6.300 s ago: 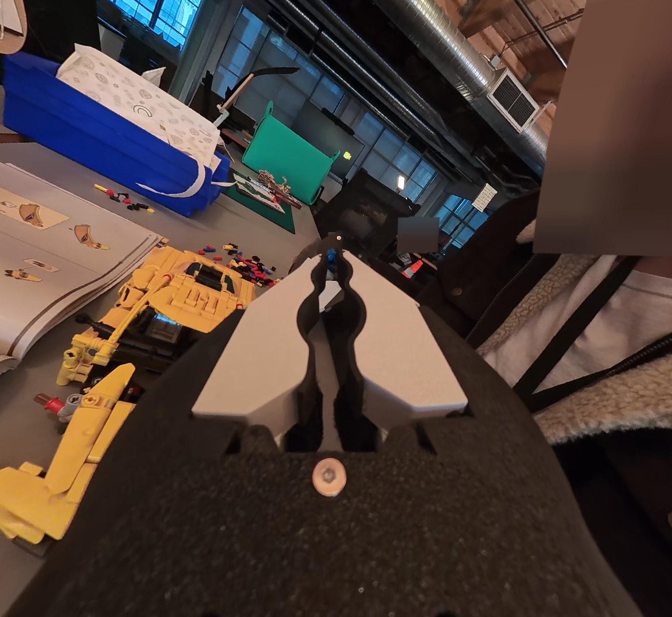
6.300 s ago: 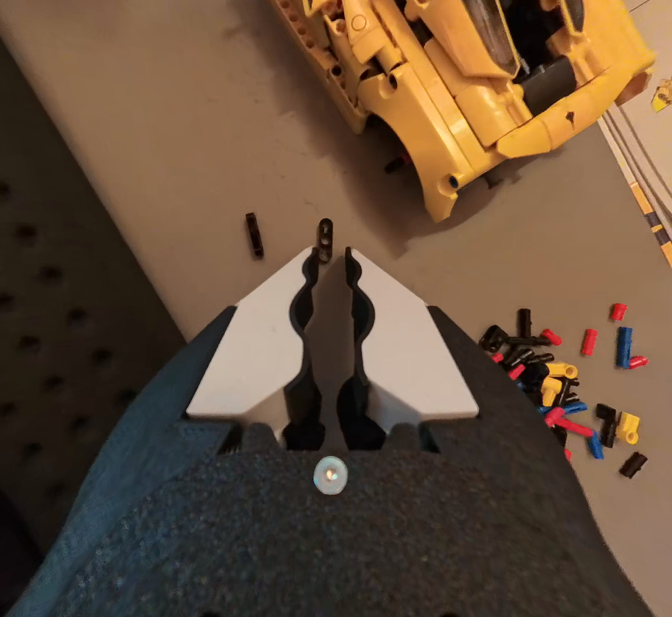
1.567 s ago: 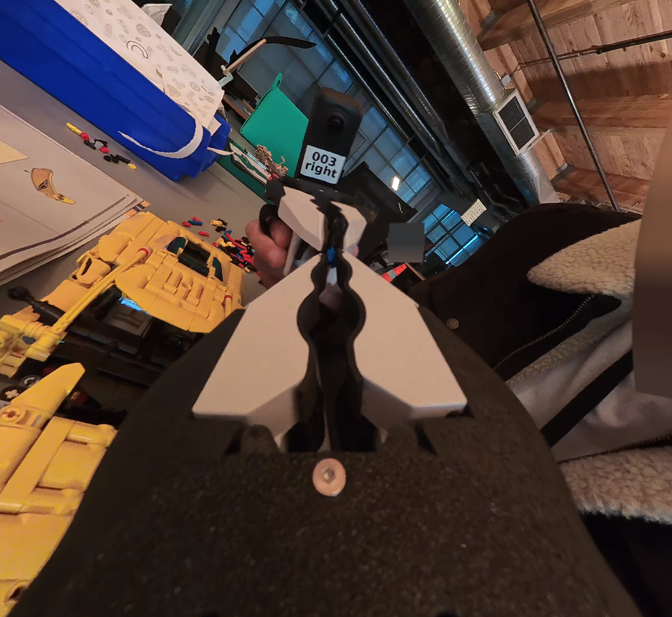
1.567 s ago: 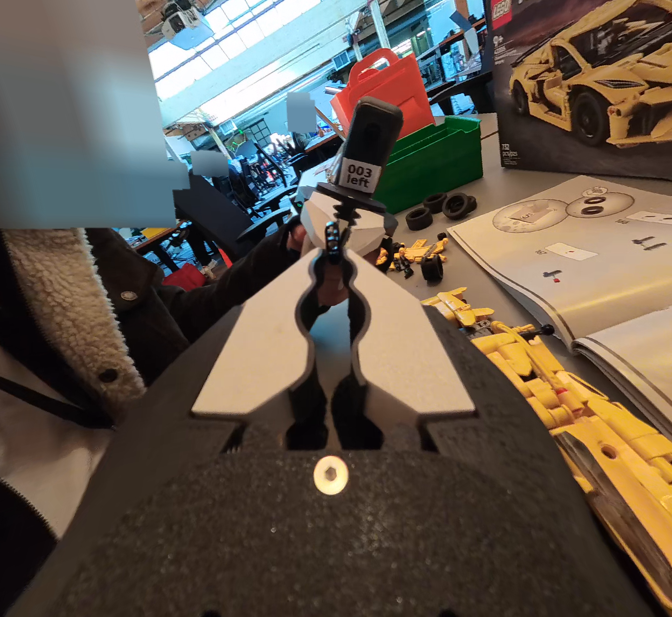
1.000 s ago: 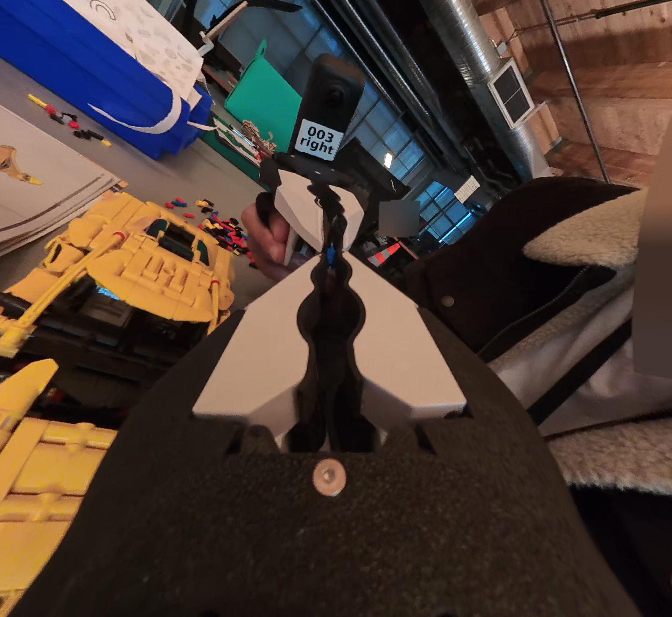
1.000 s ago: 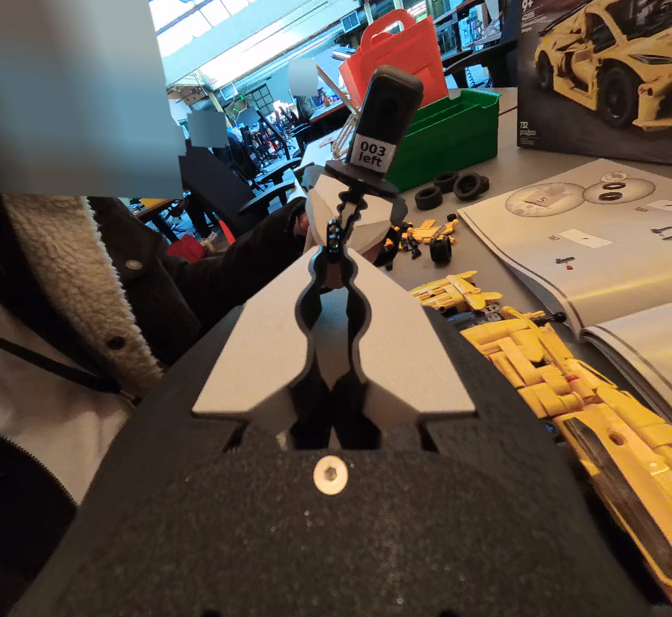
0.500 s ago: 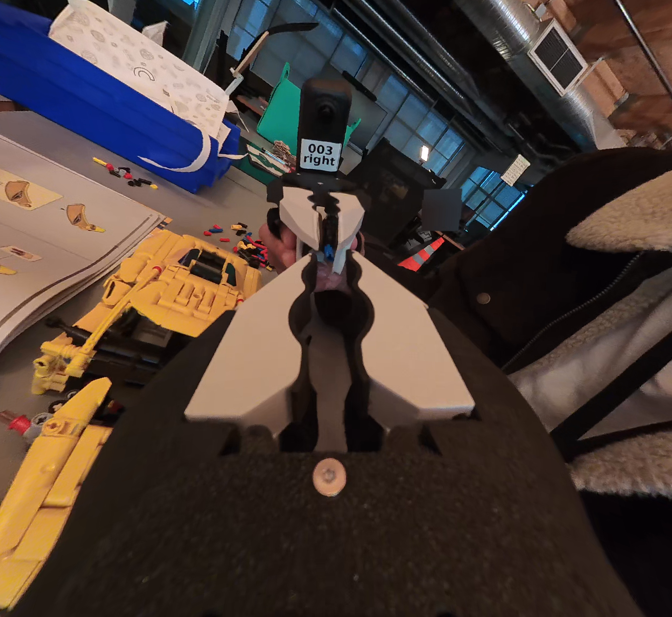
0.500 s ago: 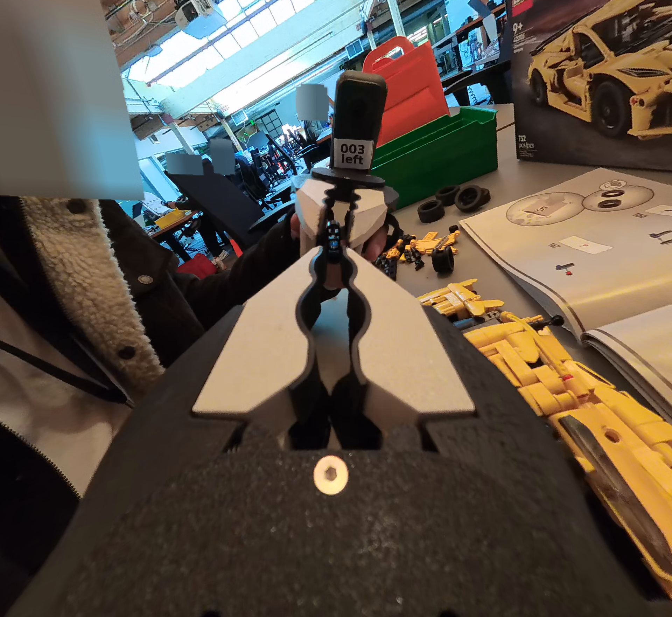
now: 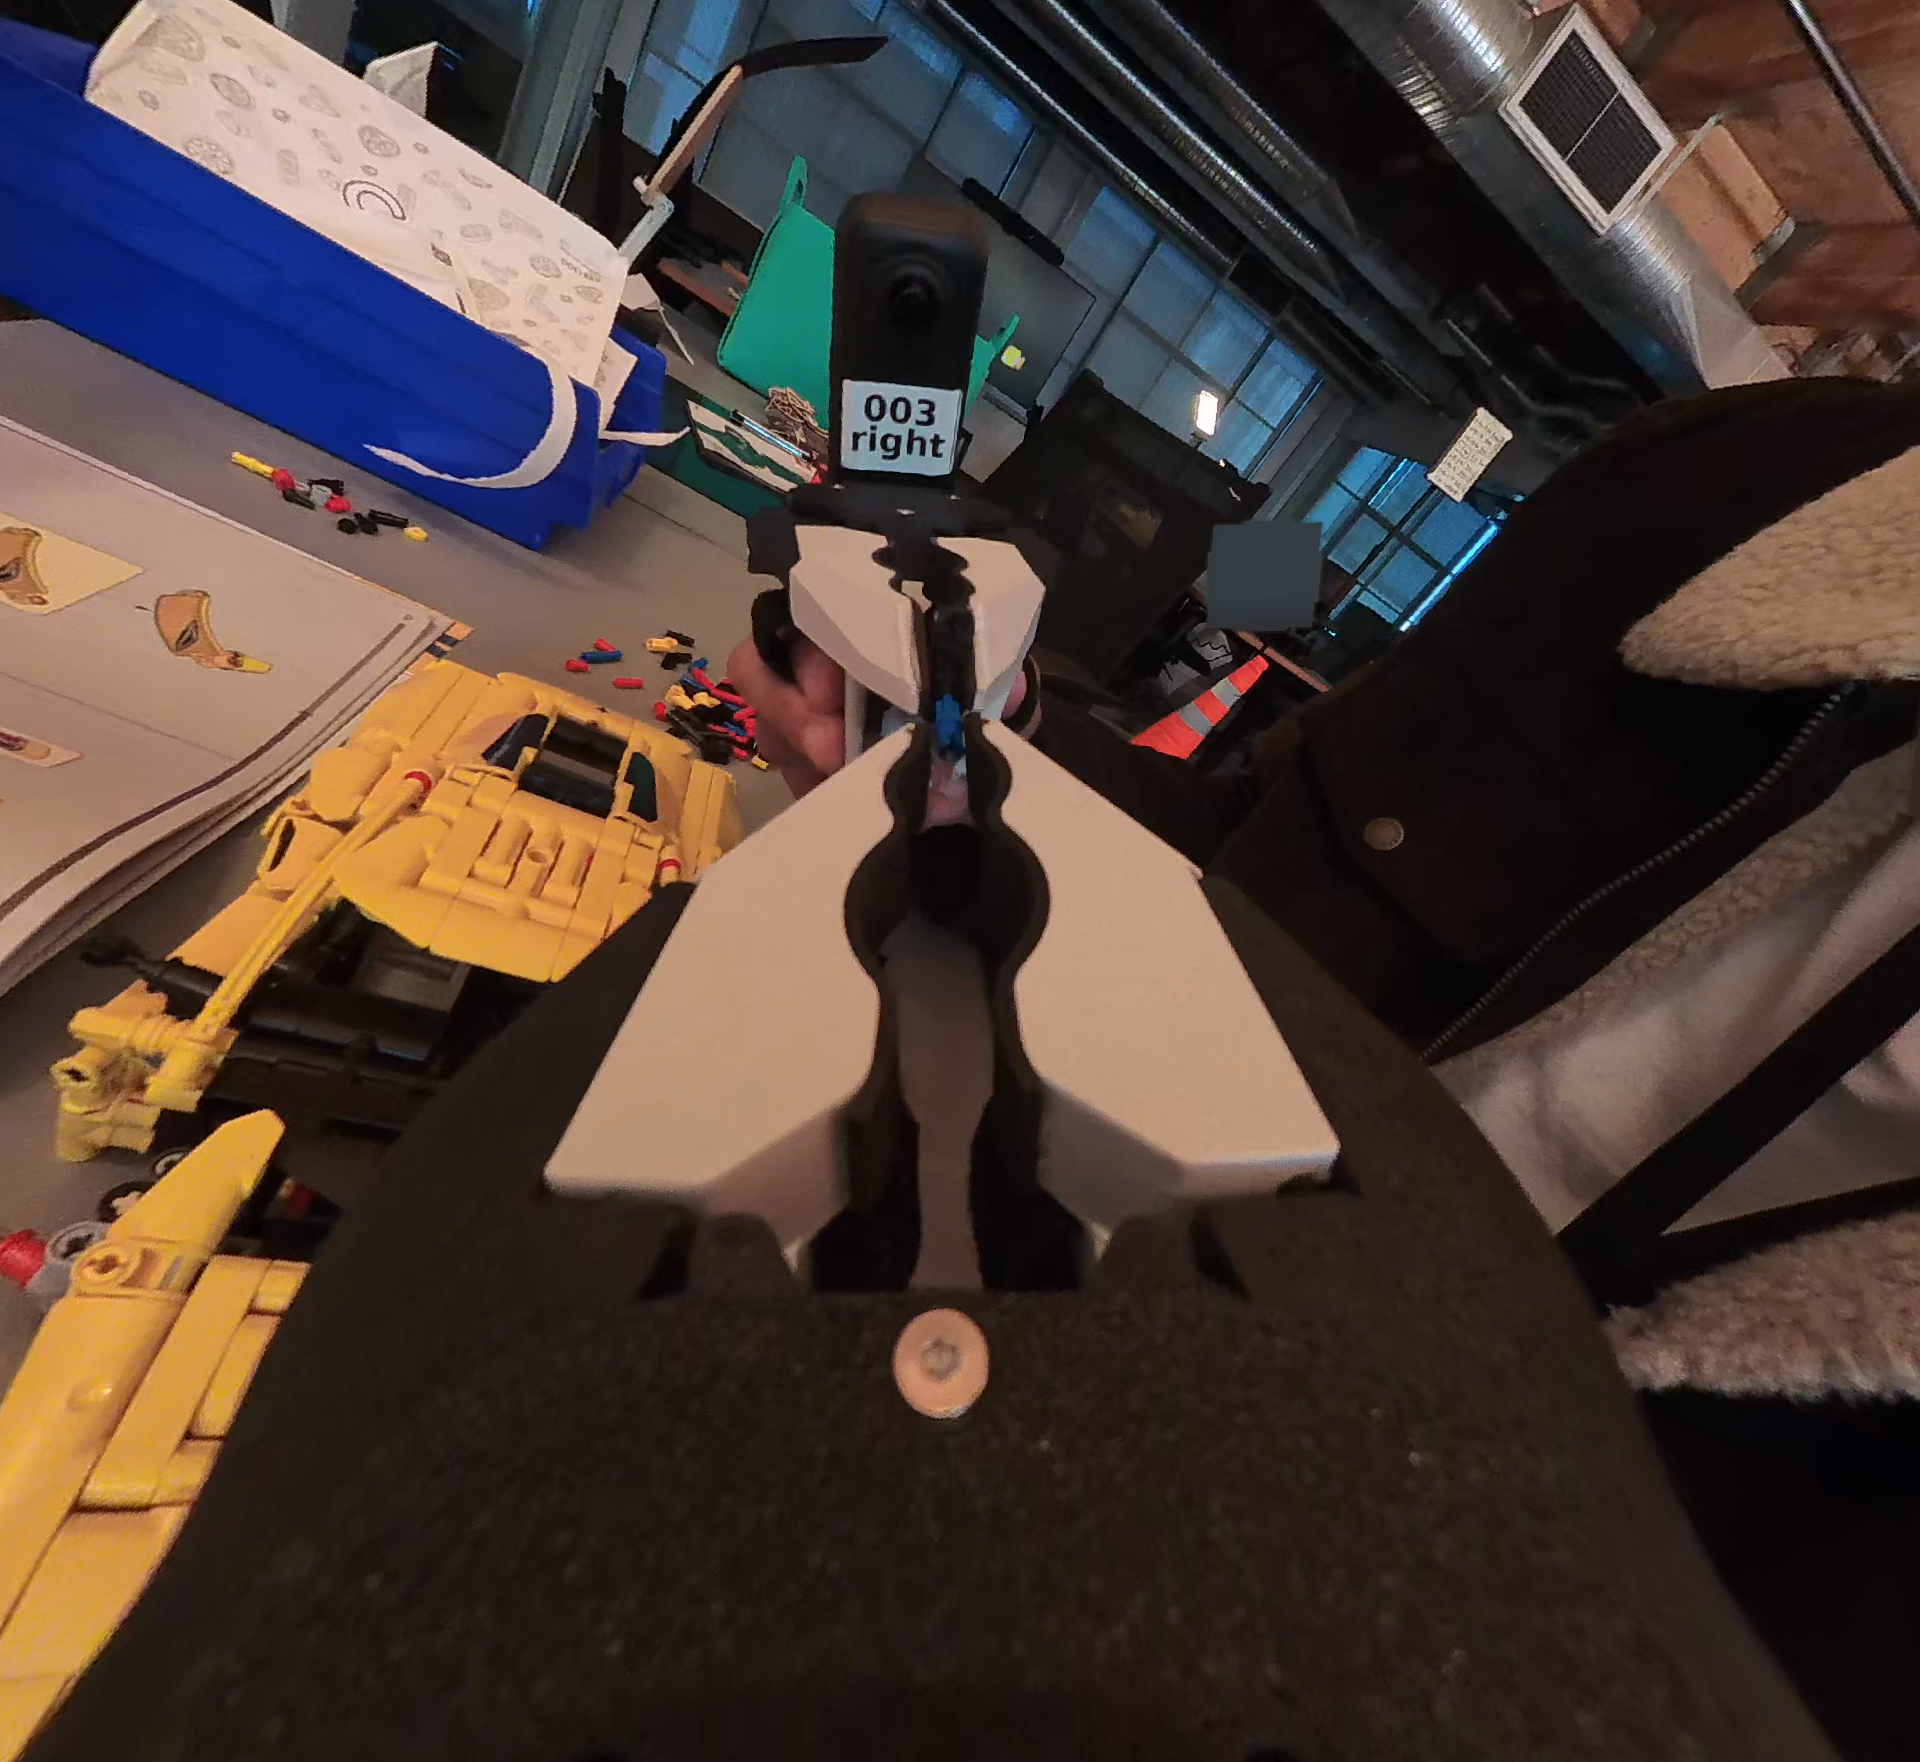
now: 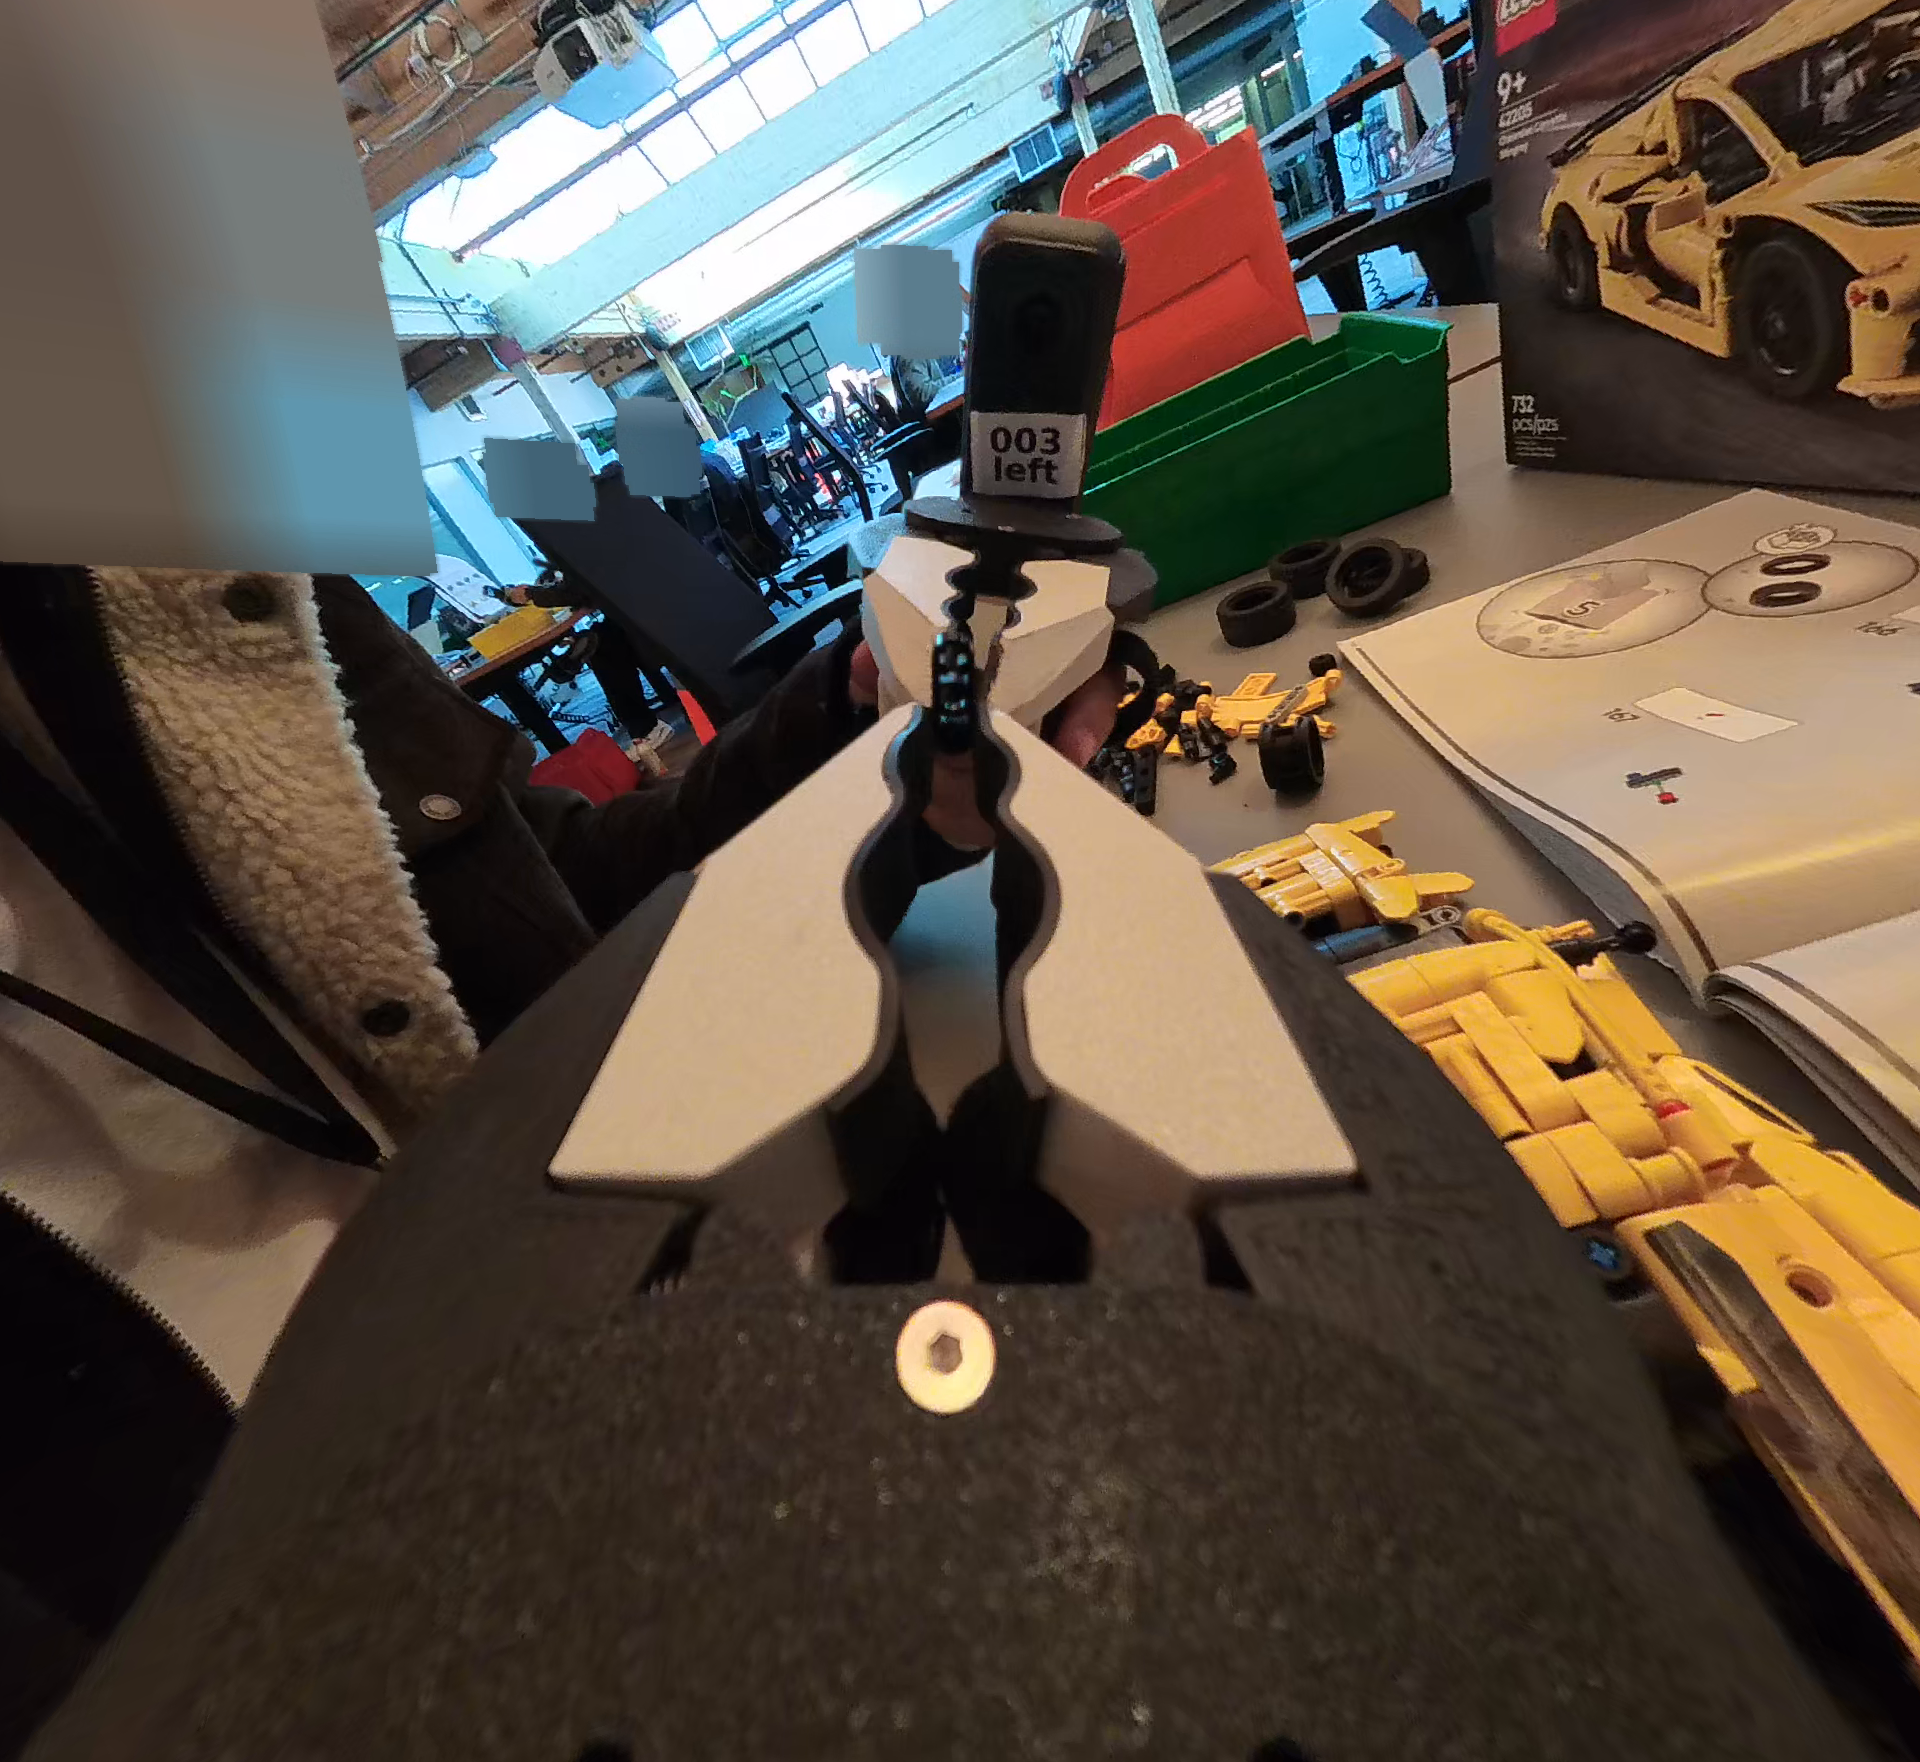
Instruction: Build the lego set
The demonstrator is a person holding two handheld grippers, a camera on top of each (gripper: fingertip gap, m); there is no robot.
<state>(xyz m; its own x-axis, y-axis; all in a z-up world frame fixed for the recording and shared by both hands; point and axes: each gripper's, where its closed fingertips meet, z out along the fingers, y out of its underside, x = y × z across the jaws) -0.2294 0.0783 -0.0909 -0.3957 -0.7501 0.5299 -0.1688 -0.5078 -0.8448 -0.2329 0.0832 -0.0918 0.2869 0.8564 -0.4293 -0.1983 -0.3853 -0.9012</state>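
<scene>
Both grippers are raised above the table, facing each other tip to tip. My left gripper (image 9: 943, 748) is shut on a small blue pin (image 9: 945, 738). My right gripper (image 10: 951, 730) is shut on a short black beam (image 10: 953, 673), which sticks out past its tips with blue showing in its holes. In the left wrist view the right gripper (image 9: 940, 663) holds the beam against the pin. In the right wrist view the left gripper (image 10: 961, 632) sits just behind the beam. The part-built yellow car (image 9: 499, 871) (image 10: 1558, 1089) lies on the table below.
An open instruction booklet (image 9: 156, 652) (image 10: 1662, 725) lies beside the car. A loose yellow panel (image 9: 125, 1349), scattered pins (image 9: 696, 684), tyres (image 10: 1330, 580) and small yellow parts (image 10: 1226, 715) are on the table. A blue bin (image 9: 260, 299), green bin (image 10: 1278, 455) and set box (image 10: 1714, 206) stand behind. A person's jacket is close. Left and right tips are no more than a few centimetres apart.
Six seconds ago my right gripper was open over the black beam on the table; it now holds the beam in the air against the blue pin. Over the last second both grippers tilted slightly.
</scene>
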